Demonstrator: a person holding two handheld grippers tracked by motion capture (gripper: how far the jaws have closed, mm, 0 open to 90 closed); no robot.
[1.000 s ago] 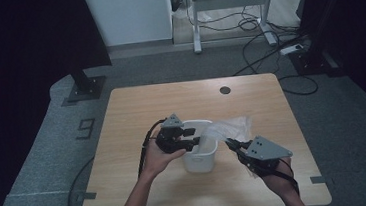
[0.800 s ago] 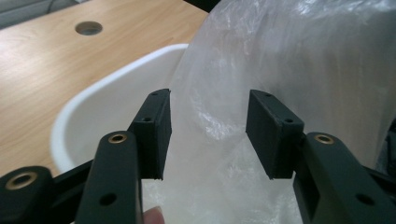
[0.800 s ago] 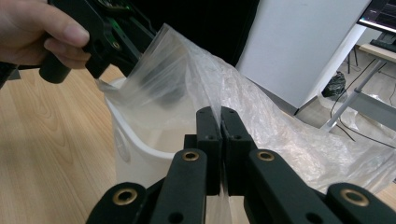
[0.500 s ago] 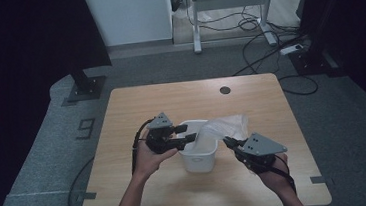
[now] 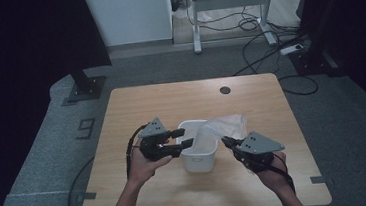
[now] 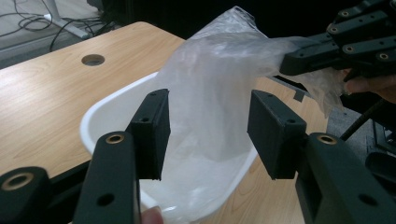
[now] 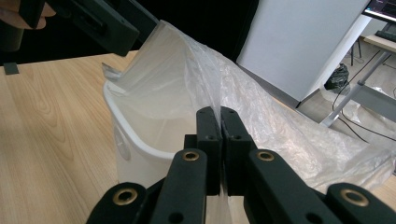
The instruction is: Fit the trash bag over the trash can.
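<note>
A small white bin stands near the middle of the wooden table, a little toward the near edge, and a thin clear plastic bag is partly inside it. The work in hand seems to be lining the bin with this bag.

The right gripper is at the right side of the bin. In the right gripper view its two jaws are pressed together with a fold of the bag pinched between them, just above the bin's rim. I judge that it holds this edge up so the bag does not slide down into the bin and its mouth can be found.

The left gripper is at the left side, over the bin's near left rim. In the left gripper view its jaws stand wide apart and hold nothing; the bag hangs between and beyond them, going down into the bin. The open jaws point at the film, probably to take the opposite edge, so that the mouth can be spread over the rim.

The rest of the bag lies loose on the table to the far right of the bin, because only one part is lifted.
</note>
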